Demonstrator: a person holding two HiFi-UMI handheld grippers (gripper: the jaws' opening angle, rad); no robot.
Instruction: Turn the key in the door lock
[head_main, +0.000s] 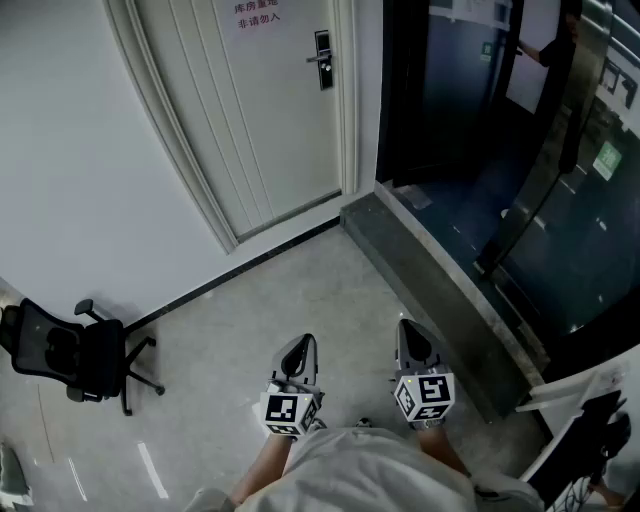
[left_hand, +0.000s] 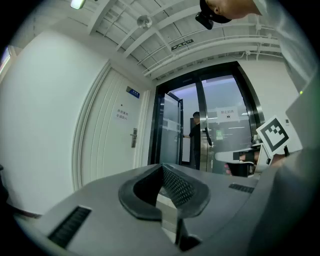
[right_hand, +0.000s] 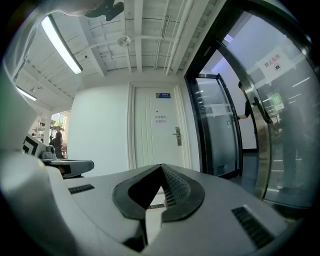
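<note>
Tools: left tool (head_main: 301, 347) and right tool (head_main: 411, 332), jaws together on each, nothing between them. Door lock (head_main: 323, 58) on white door (head_main: 250, 120), well apart from both.

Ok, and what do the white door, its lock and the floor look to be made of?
The door: painted wood or laminate, matte white, with vertical grooves; the look leaves it open. The lock: likely metal, a dark plate with a silvery lever handle. The floor: polished stone or tile, pale grey, faintly mottled, with a soft sheen.
</note>
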